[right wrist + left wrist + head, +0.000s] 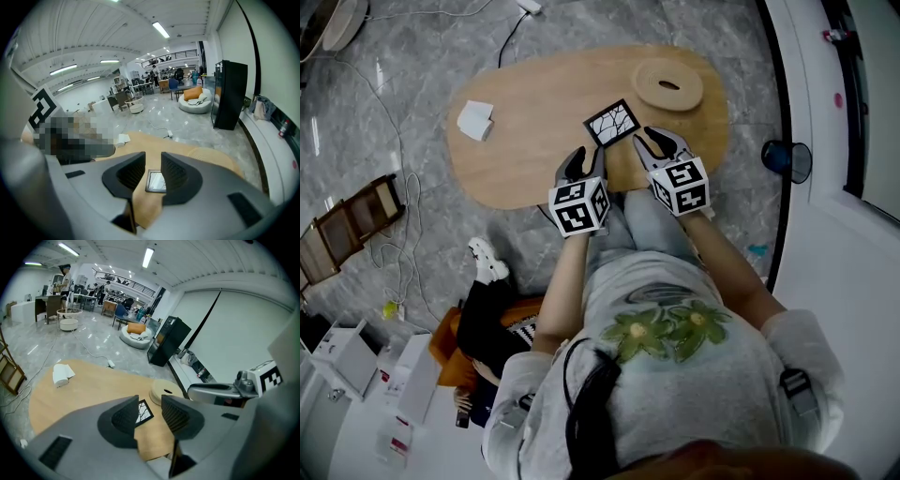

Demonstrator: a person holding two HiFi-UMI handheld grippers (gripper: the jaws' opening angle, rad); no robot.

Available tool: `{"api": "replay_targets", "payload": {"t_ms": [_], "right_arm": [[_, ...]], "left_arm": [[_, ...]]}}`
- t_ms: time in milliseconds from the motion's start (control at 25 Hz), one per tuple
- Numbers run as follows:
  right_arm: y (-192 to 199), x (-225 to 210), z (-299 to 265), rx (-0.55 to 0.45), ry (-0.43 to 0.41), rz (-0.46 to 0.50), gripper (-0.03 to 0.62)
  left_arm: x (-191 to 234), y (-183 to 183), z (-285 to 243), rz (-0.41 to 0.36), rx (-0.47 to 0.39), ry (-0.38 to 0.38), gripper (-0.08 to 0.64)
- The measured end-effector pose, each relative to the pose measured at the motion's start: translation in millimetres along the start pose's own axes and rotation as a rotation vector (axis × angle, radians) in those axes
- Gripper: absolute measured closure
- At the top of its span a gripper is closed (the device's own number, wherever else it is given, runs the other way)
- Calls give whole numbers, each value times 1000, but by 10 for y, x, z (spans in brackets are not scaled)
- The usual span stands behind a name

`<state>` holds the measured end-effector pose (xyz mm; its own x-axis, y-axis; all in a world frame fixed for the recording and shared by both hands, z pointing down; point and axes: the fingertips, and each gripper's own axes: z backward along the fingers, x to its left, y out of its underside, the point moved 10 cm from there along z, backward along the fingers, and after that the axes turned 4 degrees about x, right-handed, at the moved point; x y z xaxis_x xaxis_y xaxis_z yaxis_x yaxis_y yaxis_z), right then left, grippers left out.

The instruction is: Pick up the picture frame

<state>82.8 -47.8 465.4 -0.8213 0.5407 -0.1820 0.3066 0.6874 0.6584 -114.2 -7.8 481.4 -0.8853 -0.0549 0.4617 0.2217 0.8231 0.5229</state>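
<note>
Much bare tabletop (534, 112) around picture frame (612, 123)

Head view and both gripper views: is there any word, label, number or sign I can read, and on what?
No readable text in any view.
Cubes on left gripper and right gripper: black-and-white square markers, no letters.
Picture frame: black branching lines on white, no writing.
White boxes on the floor: print, if any, too small to read.
</note>
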Motion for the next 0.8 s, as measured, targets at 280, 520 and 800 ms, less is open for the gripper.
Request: {"api": "replay_targets", "payload": {"t_ms": [280,520,800], "right_arm": [[26,-133,-154,24,-10,3,499],[40,-250,-319,63,-31,13,499],[93,-371,-532,92,-54,26,499]], "left_arm": [[48,23,-187,29,19,-19,408],[107,39,-379,44,46,-42,408],[186,55,-584,73,54,-69,395]]}}
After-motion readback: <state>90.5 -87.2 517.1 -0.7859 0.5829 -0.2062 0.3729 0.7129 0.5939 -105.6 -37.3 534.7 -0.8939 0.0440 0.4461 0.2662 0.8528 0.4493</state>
